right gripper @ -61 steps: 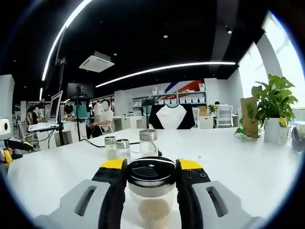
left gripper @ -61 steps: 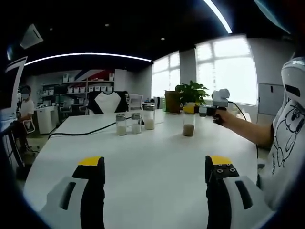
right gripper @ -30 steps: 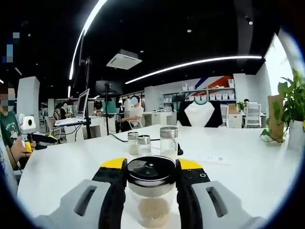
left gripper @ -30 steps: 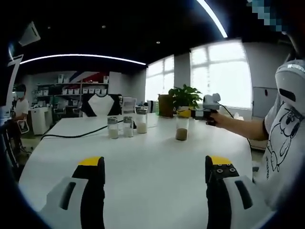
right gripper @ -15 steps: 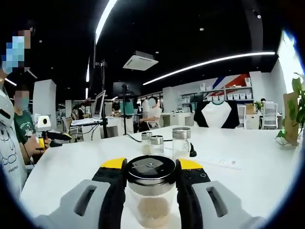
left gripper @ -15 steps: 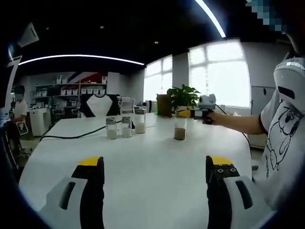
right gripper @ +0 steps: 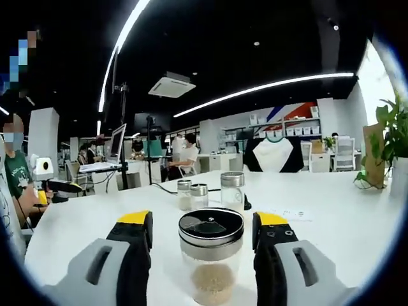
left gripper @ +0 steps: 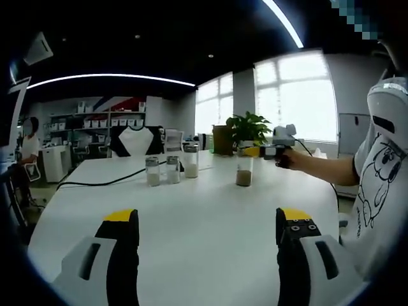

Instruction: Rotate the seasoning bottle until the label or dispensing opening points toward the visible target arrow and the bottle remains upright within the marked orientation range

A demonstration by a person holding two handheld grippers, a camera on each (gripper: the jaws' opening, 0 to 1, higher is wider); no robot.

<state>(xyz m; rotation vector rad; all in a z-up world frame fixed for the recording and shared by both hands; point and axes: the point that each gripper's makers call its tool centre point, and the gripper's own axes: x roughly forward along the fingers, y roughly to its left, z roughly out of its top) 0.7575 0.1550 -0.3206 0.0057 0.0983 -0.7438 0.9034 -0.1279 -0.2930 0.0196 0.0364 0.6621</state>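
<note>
Your right gripper: released. Its 2 yellow-tipped jaws stand apart on either side of the bottle, with a gap showing on each side, neither touching the glass.

Bottle: upright on the white table, between your right jaws. Clear glass, dark lid with a metal band, pale granules filling the lower part. You cannot tell which way the lid opening faces.

Your left gripper: released, jaws wide apart, holding nothing, above bare tabletop near you.

In the left gripper view, the bottle stands far across the table to the right, with your right gripper at it and your forearm reaching in from the right.

3 shakers: a group further out on the table beyond the bottle, 2 small ones side by side and 1 taller one to their right, all upright with metal caps. In the left gripper view the same group sits left of the bottle, well apart from it.

Cable: black, running across the table from the left toward the shakers.

Plant: potted, at the far edge of the table beyond the bottle, before the bright windows.

Power strip: white, lying flat right of the shakers.
</note>
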